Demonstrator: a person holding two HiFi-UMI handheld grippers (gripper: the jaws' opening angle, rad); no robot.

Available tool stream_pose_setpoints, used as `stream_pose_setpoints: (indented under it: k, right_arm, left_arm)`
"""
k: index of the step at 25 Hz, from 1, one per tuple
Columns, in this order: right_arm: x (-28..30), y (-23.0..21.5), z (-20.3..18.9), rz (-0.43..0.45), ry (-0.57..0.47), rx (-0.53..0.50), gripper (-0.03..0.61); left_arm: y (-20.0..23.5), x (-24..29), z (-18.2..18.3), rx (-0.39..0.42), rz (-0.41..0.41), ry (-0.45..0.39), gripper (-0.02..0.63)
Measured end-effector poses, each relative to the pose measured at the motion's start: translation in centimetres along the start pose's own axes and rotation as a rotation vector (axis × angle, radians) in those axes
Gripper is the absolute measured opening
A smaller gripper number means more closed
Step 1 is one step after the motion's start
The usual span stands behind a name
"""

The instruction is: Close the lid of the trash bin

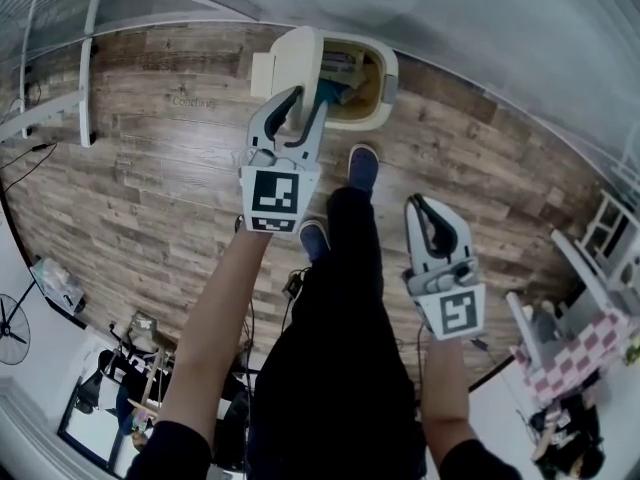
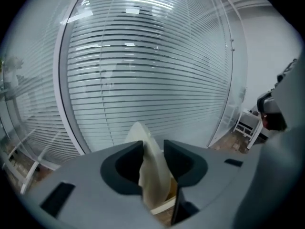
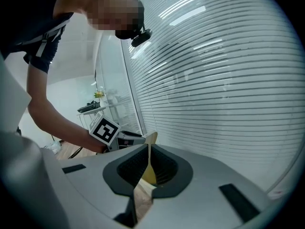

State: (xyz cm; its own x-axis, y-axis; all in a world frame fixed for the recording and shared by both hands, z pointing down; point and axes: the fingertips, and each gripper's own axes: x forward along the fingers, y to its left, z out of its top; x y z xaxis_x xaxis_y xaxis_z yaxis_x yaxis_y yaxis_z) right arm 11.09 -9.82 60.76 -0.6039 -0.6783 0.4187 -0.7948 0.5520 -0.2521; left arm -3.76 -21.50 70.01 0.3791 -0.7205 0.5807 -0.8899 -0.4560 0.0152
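Observation:
A cream trash bin (image 1: 385, 93) stands on the wood floor by the glass wall, with rubbish showing inside. Its lid (image 1: 297, 56) is up, standing on edge at the bin's left side. My left gripper (image 1: 309, 98) reaches to the lid. In the left gripper view the lid (image 2: 151, 171) stands between the jaws of that gripper (image 2: 153, 149), with a thin gap beside the right jaw, so the gripper is open. My right gripper (image 1: 422, 204) hangs lower right, away from the bin, shut on nothing. Through its narrow slit (image 3: 148, 149) the lid's tip (image 3: 152, 138) shows.
The person's shoes (image 1: 362, 166) stand just in front of the bin. A glass wall with blinds (image 2: 143, 70) runs behind it. A white rack (image 1: 60, 108) stands at far left, a fan (image 1: 12, 333) lower left, and a checkered table (image 1: 580, 348) at right.

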Motion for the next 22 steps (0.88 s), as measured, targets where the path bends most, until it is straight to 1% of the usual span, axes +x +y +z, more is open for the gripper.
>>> stream_pose_setpoints:
  k: [3, 5, 9, 14, 18, 22]
  right_arm:
    - [-0.1, -0.8, -0.3, -0.011, 0.01, -0.006, 0.009]
    - [-0.1, -1.3, -0.5, -0.018, 0.009, -0.005, 0.009]
    - [0.1, -2.0, -0.6, -0.027, 0.001, -0.002, 0.009]
    - [0.6, -2.5, -1.5, -0.025, 0.02, -0.002, 0.009]
    - [1.4, -2.3, -1.8, -0.015, 0.007, 0.0, 0.009]
    - [1.8, -2.7, -2.5, -0.015, 0.02, 0.003, 0.009]
  left_arm:
    - [-1.5, 1.0, -0.2, 0.024, -0.025, -0.001, 0.137]
    - [-2.8, 1.7, -0.6, 0.034, -0.056, 0.007, 0.141]
    - [-5.1, 3.1, -1.6, 0.033, -0.13, 0.031, 0.13]
    - [-7.3, 5.2, -2.9, 0.027, -0.195, 0.065, 0.121]
    - [-8.4, 6.3, -4.1, 0.044, -0.245, 0.086, 0.117]
    - [-9.3, 7.5, -5.1, 0.039, -0.258, 0.108, 0.115]
